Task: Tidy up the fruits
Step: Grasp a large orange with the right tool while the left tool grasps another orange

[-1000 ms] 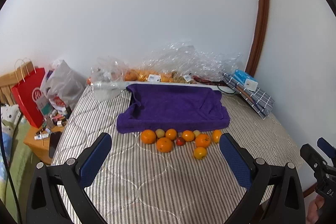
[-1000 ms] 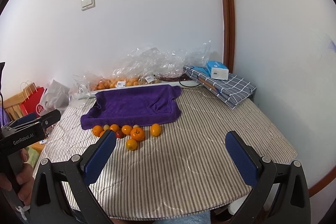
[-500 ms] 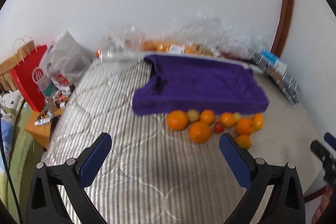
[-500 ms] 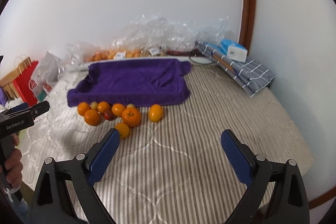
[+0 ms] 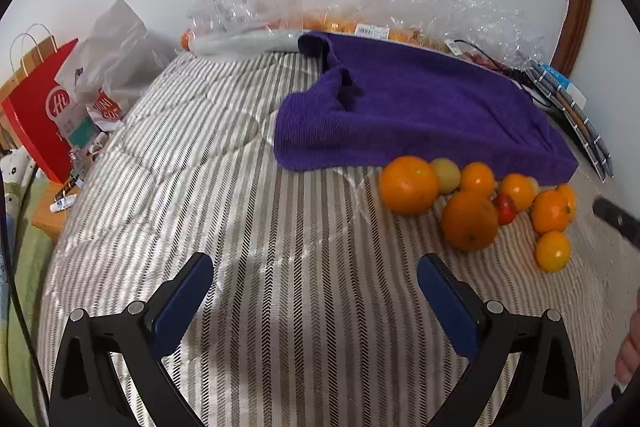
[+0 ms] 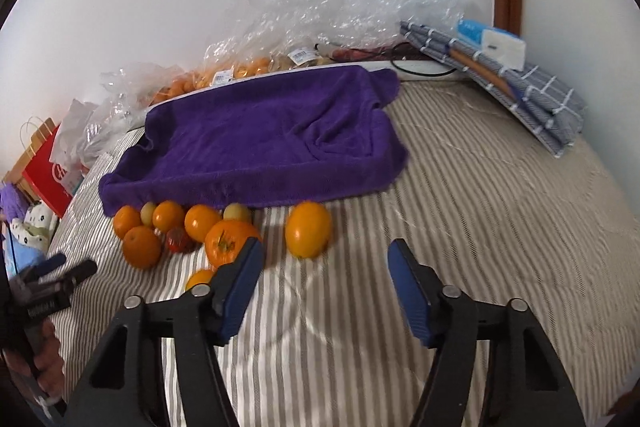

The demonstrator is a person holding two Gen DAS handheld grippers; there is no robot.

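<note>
Several oranges and smaller fruits lie in a cluster on the striped bedspread [image 5: 224,195], along the front edge of a purple towel [image 5: 420,115] [image 6: 260,143]. In the left wrist view a big orange [image 5: 408,184] and a second orange [image 5: 470,221] sit ahead and to the right of my left gripper [image 5: 314,261], which is open and empty. My right gripper [image 6: 325,245] is open with its jaws closing and nothing pressed between the pads. One orange [image 6: 308,229] lies just beyond the gap. A leaf-topped orange fruit [image 6: 226,241] sits by the left fingertip.
Crumpled clear plastic bags [image 6: 320,23] holding more fruit line the wall behind the towel. A folded checked cloth [image 6: 532,95] with a blue-white box [image 6: 492,41] lies at the back right. A red paper bag [image 5: 38,115] stands beside the bed on the left.
Both grippers have come down and forward, so the fruits and towel look much larger. The right gripper's jaws have narrowed. The left jaws keep their width.
</note>
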